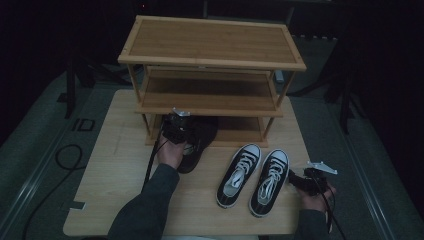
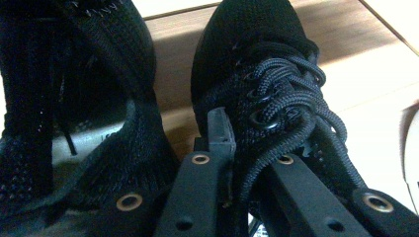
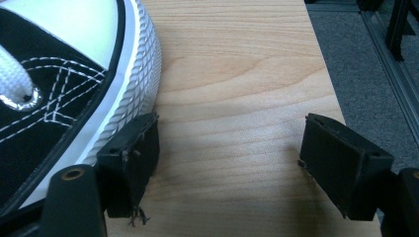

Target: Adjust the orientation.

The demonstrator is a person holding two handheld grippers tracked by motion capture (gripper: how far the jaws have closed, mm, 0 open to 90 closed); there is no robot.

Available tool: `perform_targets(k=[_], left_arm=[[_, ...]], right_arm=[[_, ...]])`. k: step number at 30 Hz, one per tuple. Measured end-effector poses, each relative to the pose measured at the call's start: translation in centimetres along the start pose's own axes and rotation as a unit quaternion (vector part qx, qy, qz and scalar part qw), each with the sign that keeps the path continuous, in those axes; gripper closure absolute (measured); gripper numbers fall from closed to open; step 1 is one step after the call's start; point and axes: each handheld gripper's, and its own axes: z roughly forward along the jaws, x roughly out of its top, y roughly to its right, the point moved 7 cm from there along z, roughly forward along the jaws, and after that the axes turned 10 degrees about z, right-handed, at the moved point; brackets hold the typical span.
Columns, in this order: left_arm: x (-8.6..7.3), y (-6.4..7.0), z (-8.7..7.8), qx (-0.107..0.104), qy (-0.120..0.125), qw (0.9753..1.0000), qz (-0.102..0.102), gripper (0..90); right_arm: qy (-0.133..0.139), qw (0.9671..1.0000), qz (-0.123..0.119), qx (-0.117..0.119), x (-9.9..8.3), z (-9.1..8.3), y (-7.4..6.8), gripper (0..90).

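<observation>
Nearest, the right claw [image 1: 295, 181] rested low on the surface [image 1: 120, 165] by the person's edge, its jaws spread wide and holding nothing; in the right gripper view one jaw touched the ribbed white sole of the right-hand sneaker [image 3: 64, 89], the other stood well apart over bare wood. That sneaker [image 1: 270, 181] and its twin [image 1: 239, 175] lay side by side, toes aimed away from the person toward the rack, long axes tilted slightly rightward. Farther on, the left claw [image 1: 186, 146] was clenched on a black knit shoe [image 1: 197, 142]; in the left gripper view its jaws pinched the shoe's collar beside the black laces [image 2: 281, 98], though the grip point itself was buried under knit and cord. This shoe's toe pointed away, into the bottom shelf [image 1: 240, 134] of the wooden shoe rack [image 1: 212, 45], its heel out over the surface. Its dark shape was hard to separate from the shadow there. A second black shoe [image 2: 74, 98], cut off at the frame edge, sat just beside it.
</observation>
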Motion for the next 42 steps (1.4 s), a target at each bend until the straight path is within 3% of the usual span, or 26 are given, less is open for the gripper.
perform_targets(k=[3,6,12,15,22,27,29,34,37,42], left_arm=[[-0.1,-0.2,0.1,-0.002,-0.003,1.0000,0.003,84.5],[-0.3,-0.3,0.1,0.015,-0.007,0.9998,0.014,80.0],[-0.6,-0.2,-0.5,-0.008,-0.003,0.9999,0.013,65.9],[-0.4,0.0,-1.7,-0.023,0.013,0.9994,0.020,60.2],[-0.6,0.2,-4.7,-0.050,0.056,0.9968,0.029,56.4],[-1.4,0.3,-7.1,-0.071,0.075,0.9940,0.035,61.1],[-1.7,0.4,-8.0,-0.077,0.081,0.9930,0.039,67.6],[-2.6,0.4,-9.3,-0.072,0.078,0.9931,0.050,88.5],[-3.4,0.0,-9.6,-0.073,0.077,0.9936,0.039,90.0],[-5.1,-0.1,-9.6,-0.075,0.069,0.9940,0.038,90.0]], right_arm=[[0.000,1.0000,0.000,0.000,0.0,0.0,0.0,22.8],[0.000,1.0000,0.000,0.000,0.0,0.0,0.0,22.8],[0.000,1.0000,0.000,0.000,0.0,0.0,0.0,22.8],[0.000,1.0000,0.000,0.000,0.0,0.0,0.0,22.8],[0.000,1.0000,0.000,0.000,0.0,0.0,0.0,22.8],[0.000,1.0000,0.000,0.000,0.0,0.0,0.0,22.8],[0.000,1.0000,0.000,0.000,0.0,0.0,0.0,22.8],[0.001,1.0000,0.000,0.000,0.0,0.0,0.0,22.8],[0.001,1.0000,0.000,0.000,0.0,0.0,0.0,22.8],[0.000,1.0000,0.000,0.000,0.0,0.0,0.0,22.8]])
